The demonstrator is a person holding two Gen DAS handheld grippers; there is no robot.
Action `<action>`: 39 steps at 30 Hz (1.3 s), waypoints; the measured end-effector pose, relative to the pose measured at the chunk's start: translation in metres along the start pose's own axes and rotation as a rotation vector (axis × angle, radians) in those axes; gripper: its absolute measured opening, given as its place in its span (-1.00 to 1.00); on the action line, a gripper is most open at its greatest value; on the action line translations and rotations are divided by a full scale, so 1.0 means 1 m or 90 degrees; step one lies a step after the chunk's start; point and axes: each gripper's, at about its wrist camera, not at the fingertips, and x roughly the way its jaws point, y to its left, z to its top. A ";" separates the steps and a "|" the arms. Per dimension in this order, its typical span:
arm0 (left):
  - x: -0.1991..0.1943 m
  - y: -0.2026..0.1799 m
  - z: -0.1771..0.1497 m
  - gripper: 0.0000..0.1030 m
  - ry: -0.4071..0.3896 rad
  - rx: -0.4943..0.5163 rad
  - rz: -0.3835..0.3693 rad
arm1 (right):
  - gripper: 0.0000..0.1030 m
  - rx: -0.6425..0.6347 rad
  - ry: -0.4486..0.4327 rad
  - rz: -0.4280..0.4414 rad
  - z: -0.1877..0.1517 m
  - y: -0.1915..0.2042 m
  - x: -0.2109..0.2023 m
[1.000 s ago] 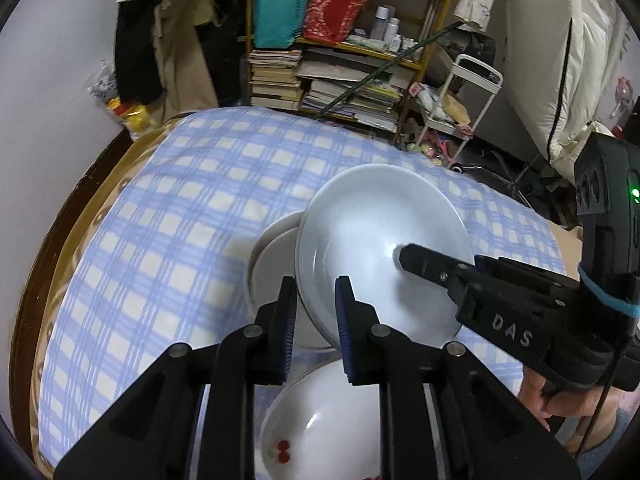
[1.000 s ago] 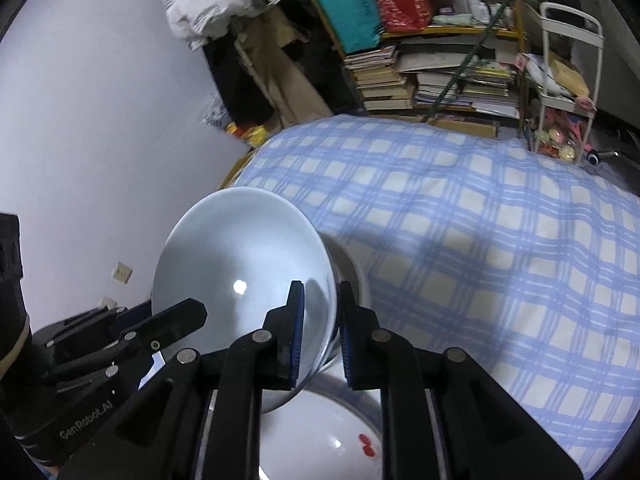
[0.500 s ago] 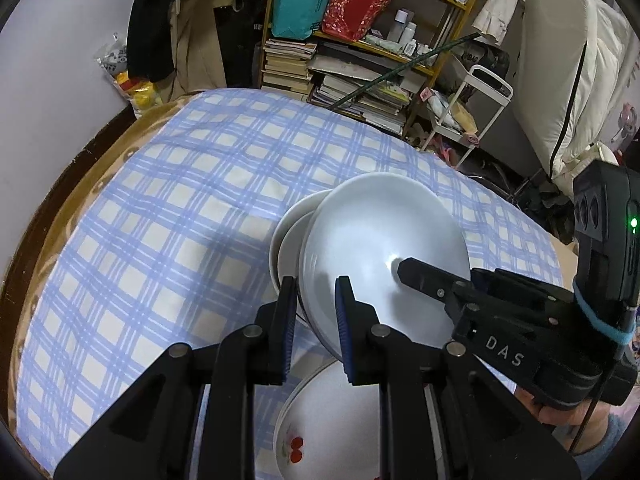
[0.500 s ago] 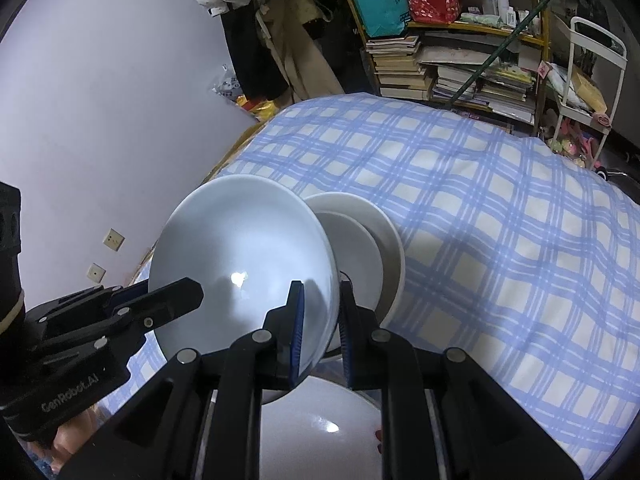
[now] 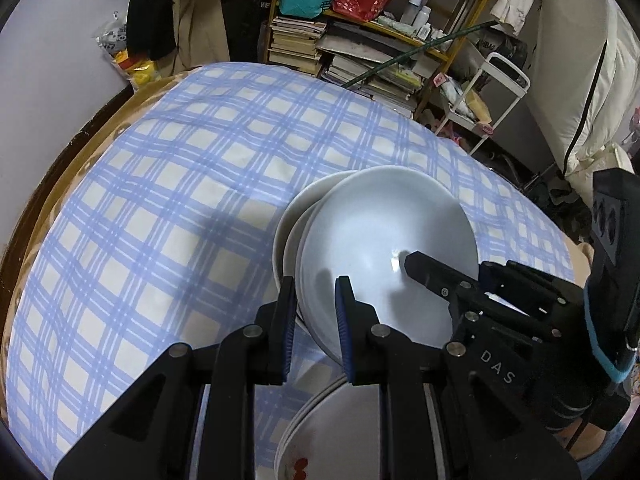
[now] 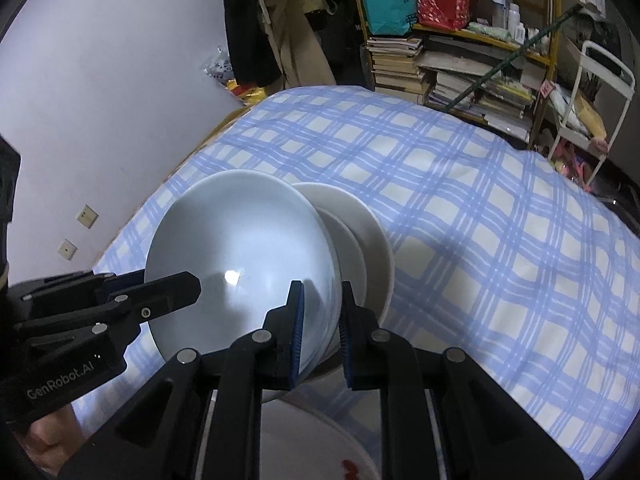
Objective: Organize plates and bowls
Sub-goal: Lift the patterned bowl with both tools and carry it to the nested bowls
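A large white bowl [image 5: 384, 248] [image 6: 240, 256] is held in the air between both grippers. My left gripper [image 5: 316, 308] is shut on its left rim. My right gripper [image 6: 320, 308] is shut on its right rim and shows in the left wrist view [image 5: 424, 268]. Below and behind it, two nested white bowls [image 5: 296, 224] [image 6: 360, 248] sit on the blue checked tablecloth [image 5: 160, 208]. A white plate with a red mark [image 5: 320, 432] [image 6: 320, 448] lies nearest me, under the grippers.
The table's brown edge [image 5: 60, 168] curves at the left by a white wall. Behind the table stand a cluttered bookshelf [image 5: 360, 40], hanging clothes [image 5: 192, 12] and a white cart [image 5: 492, 92]. The left gripper's body shows in the right wrist view [image 6: 80, 320].
Both grippers have lifted and carried the large bowl back from over the nested bowls, which now show more at its far side. The grip on the rim is unchanged.
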 end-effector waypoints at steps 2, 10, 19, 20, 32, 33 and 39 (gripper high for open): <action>0.003 -0.001 0.001 -0.64 0.001 0.001 0.001 | -0.66 -0.006 -0.006 0.002 0.000 -0.003 0.001; 0.014 0.001 0.001 -0.64 0.018 0.001 0.014 | -0.66 -0.043 -0.024 -0.018 0.000 0.001 0.003; 0.014 0.005 0.002 -0.64 0.012 0.007 0.029 | -0.64 -0.083 -0.023 -0.037 -0.003 0.007 0.009; 0.013 0.006 0.003 -0.64 0.008 0.009 0.033 | -0.64 -0.096 -0.024 -0.035 -0.003 0.009 0.008; 0.011 0.008 0.004 -0.64 0.004 0.008 0.040 | -0.64 -0.107 -0.051 -0.039 -0.005 0.013 0.005; 0.011 0.007 0.004 -0.64 0.004 0.010 0.041 | -0.63 -0.109 -0.053 -0.042 -0.005 0.014 0.004; 0.012 0.007 0.004 -0.64 0.003 0.006 0.042 | -0.58 -0.114 -0.054 -0.047 -0.002 0.017 0.002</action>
